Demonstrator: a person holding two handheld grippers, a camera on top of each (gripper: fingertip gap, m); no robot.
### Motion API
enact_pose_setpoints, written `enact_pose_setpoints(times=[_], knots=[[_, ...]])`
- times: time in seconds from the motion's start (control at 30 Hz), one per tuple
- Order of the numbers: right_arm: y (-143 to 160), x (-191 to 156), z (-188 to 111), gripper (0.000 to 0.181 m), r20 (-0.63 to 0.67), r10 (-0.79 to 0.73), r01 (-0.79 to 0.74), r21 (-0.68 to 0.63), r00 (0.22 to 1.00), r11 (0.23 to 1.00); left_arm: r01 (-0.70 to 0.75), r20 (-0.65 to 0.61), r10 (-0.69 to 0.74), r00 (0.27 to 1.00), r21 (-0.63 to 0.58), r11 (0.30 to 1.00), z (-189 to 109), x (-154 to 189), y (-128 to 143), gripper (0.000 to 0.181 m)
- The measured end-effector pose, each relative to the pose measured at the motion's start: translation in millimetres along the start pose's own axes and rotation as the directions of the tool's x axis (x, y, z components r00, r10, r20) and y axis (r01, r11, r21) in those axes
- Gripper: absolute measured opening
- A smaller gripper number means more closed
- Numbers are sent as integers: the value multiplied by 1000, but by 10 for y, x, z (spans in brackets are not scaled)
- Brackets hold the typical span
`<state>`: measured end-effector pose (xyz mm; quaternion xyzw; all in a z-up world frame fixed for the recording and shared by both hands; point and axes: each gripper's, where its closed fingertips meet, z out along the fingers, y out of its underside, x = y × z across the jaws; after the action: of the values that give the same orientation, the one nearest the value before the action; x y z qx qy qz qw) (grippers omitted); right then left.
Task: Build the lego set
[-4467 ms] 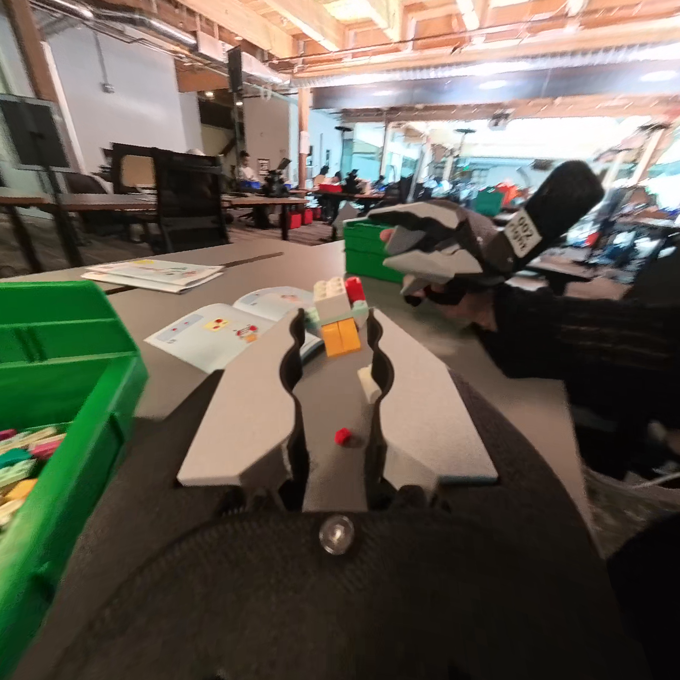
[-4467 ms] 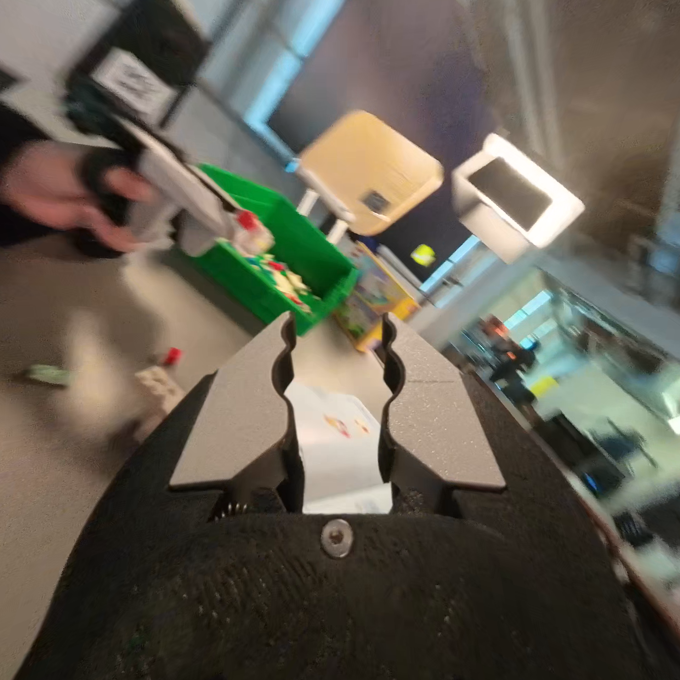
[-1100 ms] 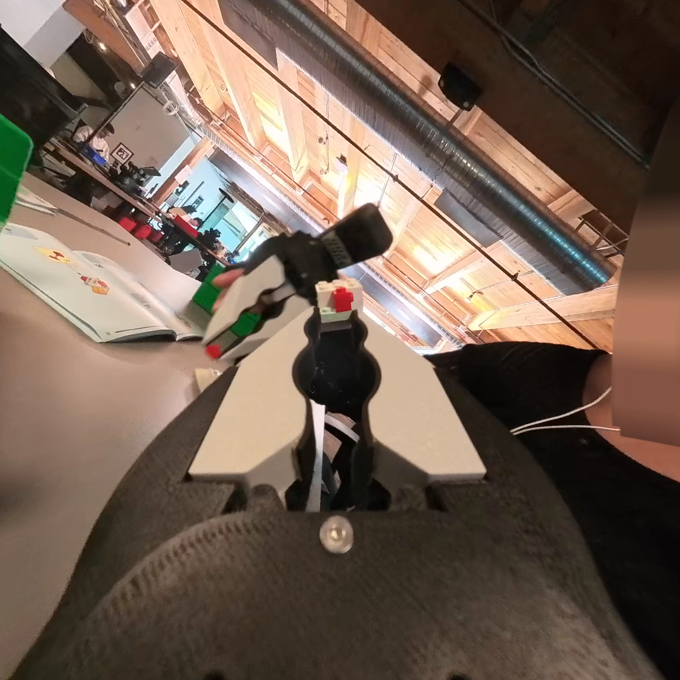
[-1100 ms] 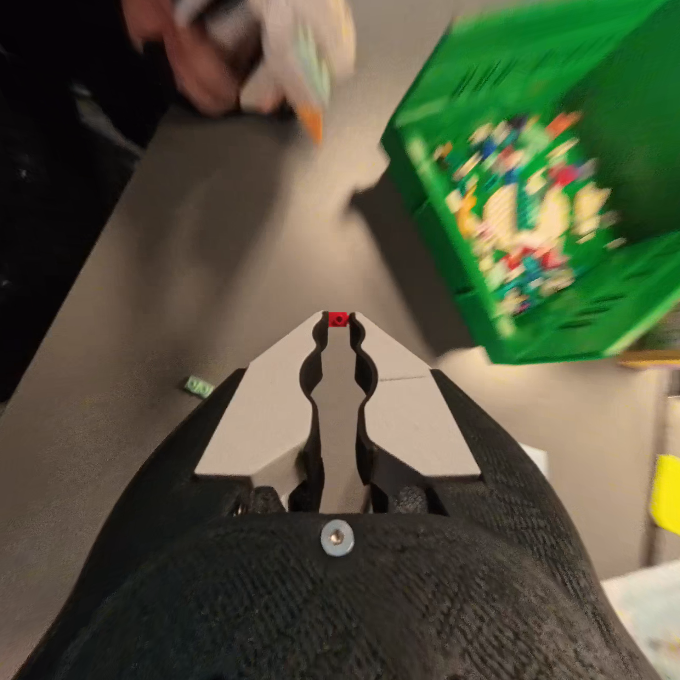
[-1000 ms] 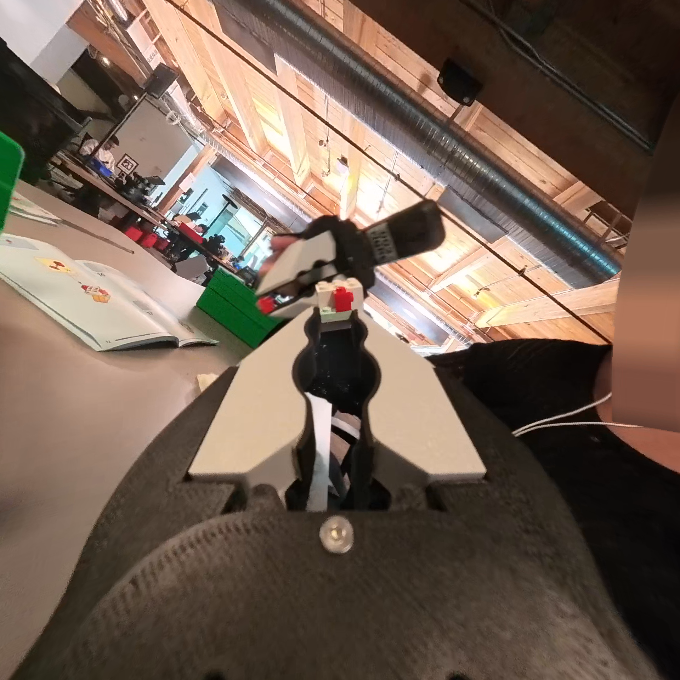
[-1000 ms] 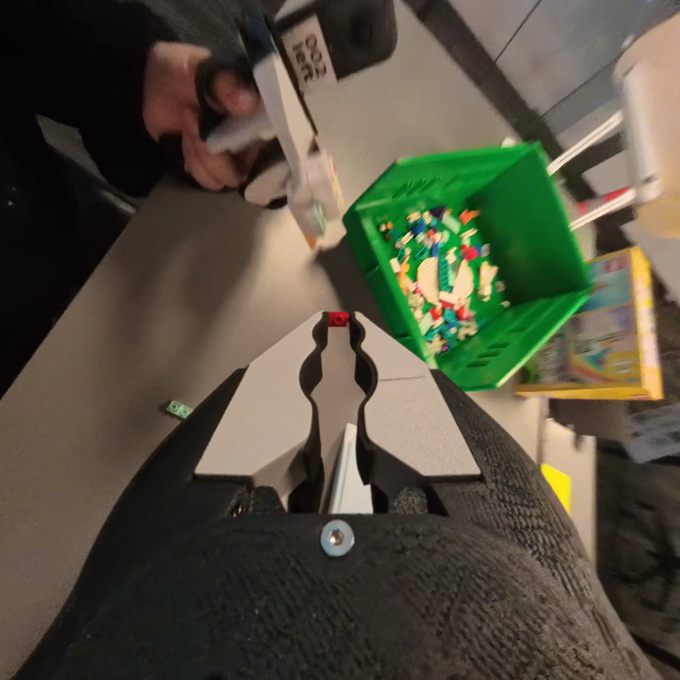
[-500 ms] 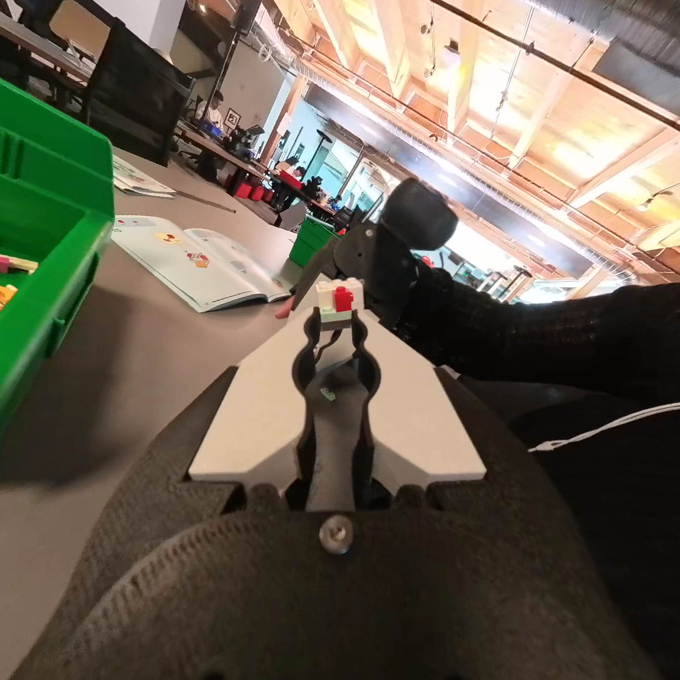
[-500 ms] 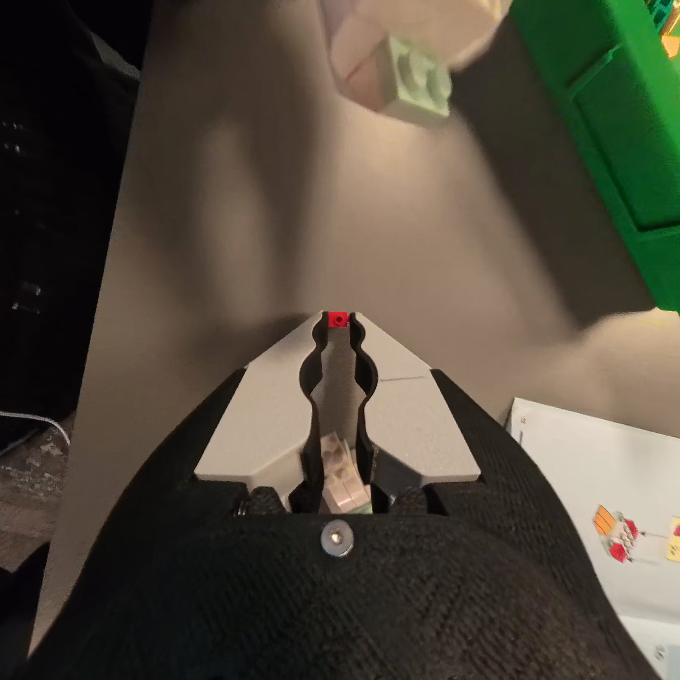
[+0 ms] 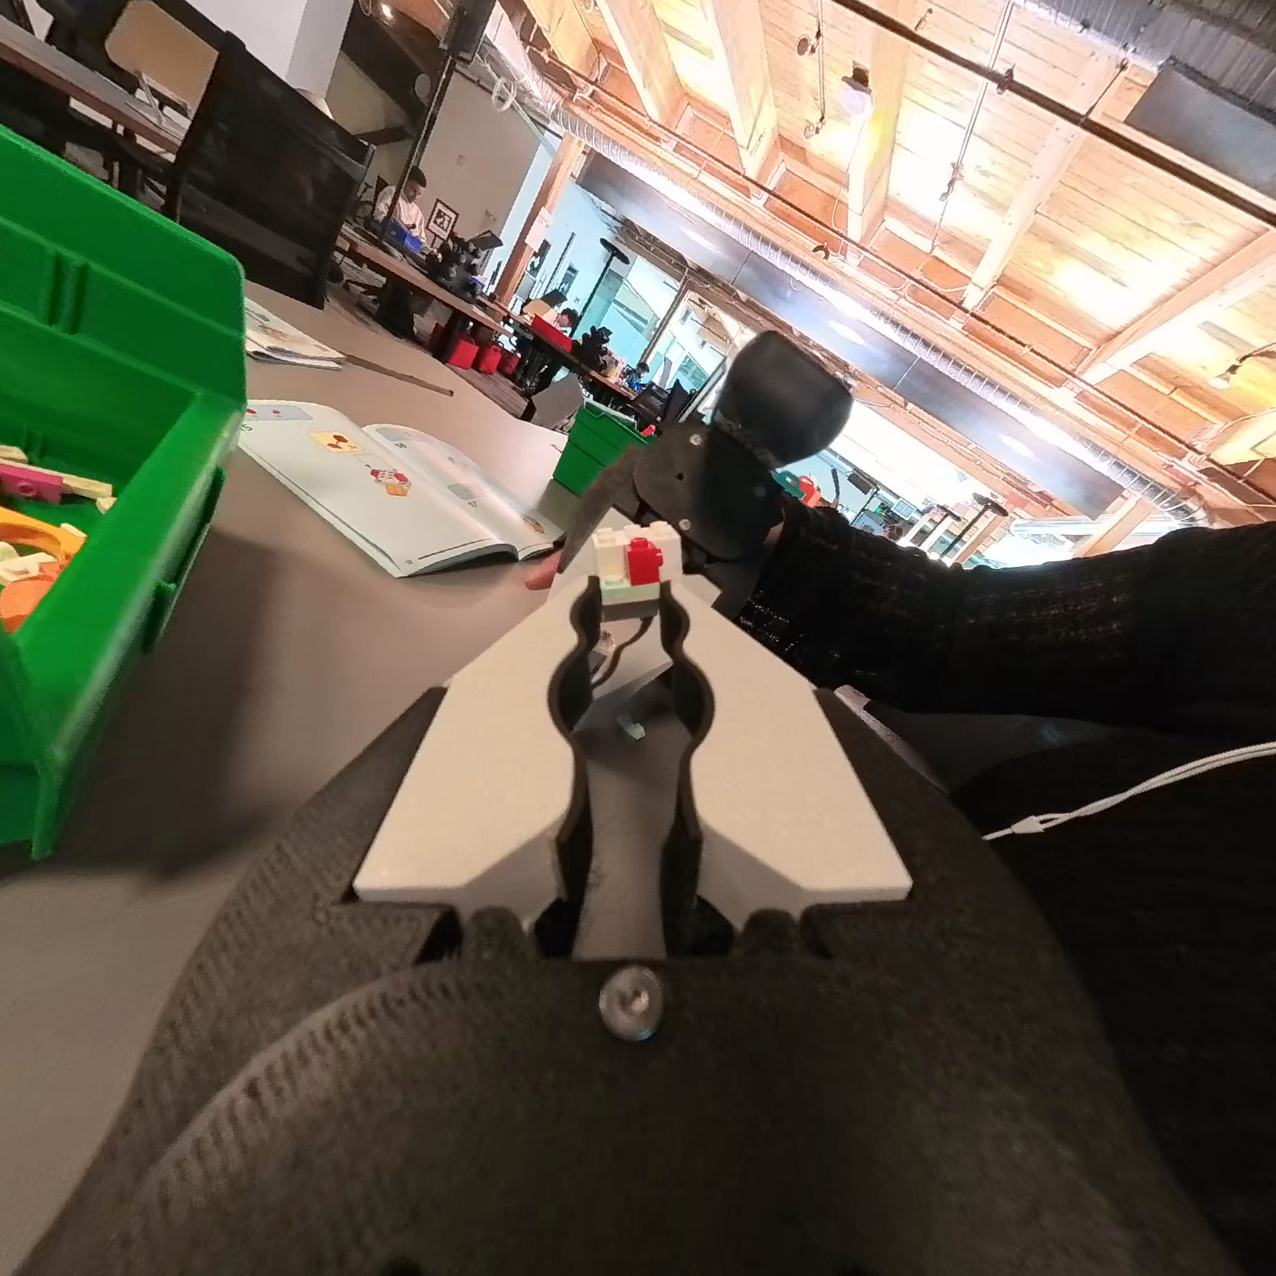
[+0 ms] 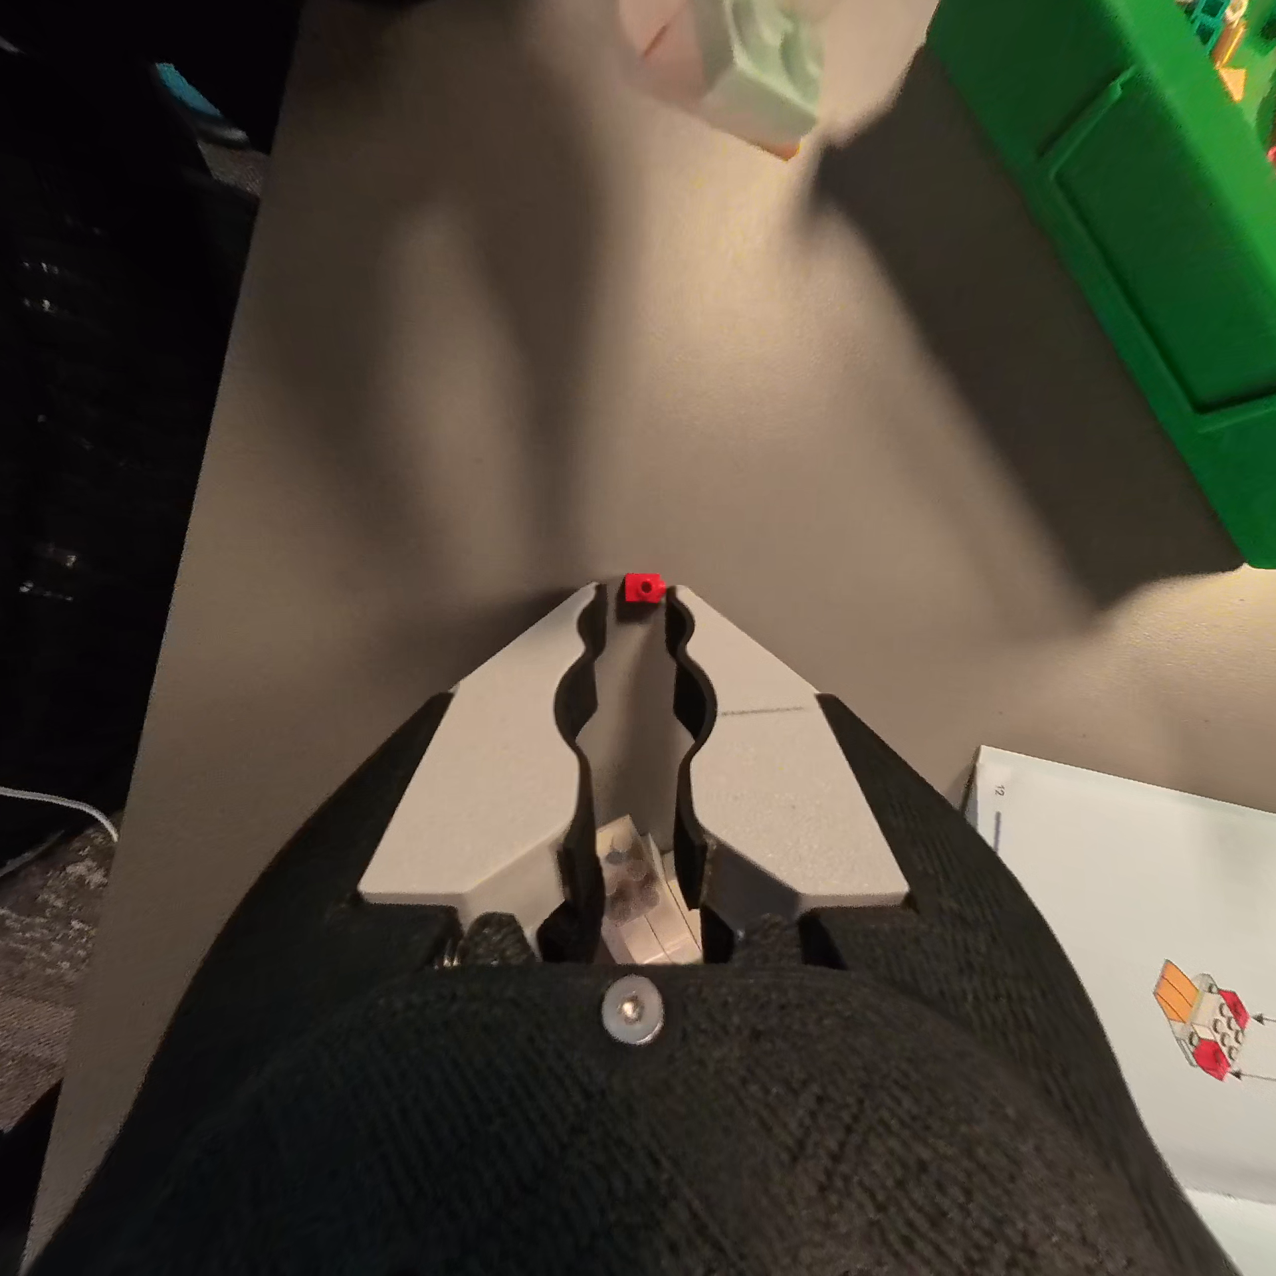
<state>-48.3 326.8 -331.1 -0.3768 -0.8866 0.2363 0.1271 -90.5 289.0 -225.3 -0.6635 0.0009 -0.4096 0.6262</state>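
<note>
Far left in the left wrist view, the green bin sits on the grey desk with loose pieces in it — pink, orange, cream. Just past it, the open instruction booklet lies flat on the desk, and beyond that a second green bin stands near the far edge.

Centre now: the left gripper has its fingers closed narrow on the small lego build, clamping the pale green plate at its base. The build stands up out of the fingertips, white bricks with a red one on its right side, studs pointing up; its long axis runs across the gap between the fingers. Through that gap, a small pale green piece lies on the desk. Right behind the build, the other gripper's black body is tipped down toward the desk, held by a dark-sleeved arm.

Over to the right wrist view — the right gripper pinches a tiny red brick at its very tips, one round hole facing the camera, above bare desk. At top, blurred, the build shows its pale green underside. To the right, the green bin's wall, and lower right the booklet page.
</note>
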Motion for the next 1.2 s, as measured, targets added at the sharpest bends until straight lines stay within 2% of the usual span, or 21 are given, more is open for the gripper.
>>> enact_pose_setpoints(times=[0.03,0.13,0.23,0.33,0.43,0.63,1.2], knots=[[0,-1,8,9,-1,-4,4,2,1000,1000,4,-3,-4,1000,0,1000,1,0,5,16],[-50,52,-53,9,-63,-50,51,15,997,999,21,-11,-21,1000,7,1000,1,4,2,16],[-318,174,-352,9,-238,-134,157,78,962,985,43,-30,-42,999,44,998,-1,43,-49,16],[-701,242,-785,9,-465,-248,338,121,850,933,60,-57,-55,997,77,995,17,96,-89,16],[-939,166,-1033,9,-574,-371,489,59,730,870,106,-123,-94,988,99,989,51,180,-125,16],[-971,81,-1044,9,-560,-508,567,-80,654,820,160,-208,-136,969,106,981,107,291,-127,15],[-984,12,-1024,9,-468,-701,655,-291,539,698,151,-212,-129,969,91,984,151,302,-76,15]])
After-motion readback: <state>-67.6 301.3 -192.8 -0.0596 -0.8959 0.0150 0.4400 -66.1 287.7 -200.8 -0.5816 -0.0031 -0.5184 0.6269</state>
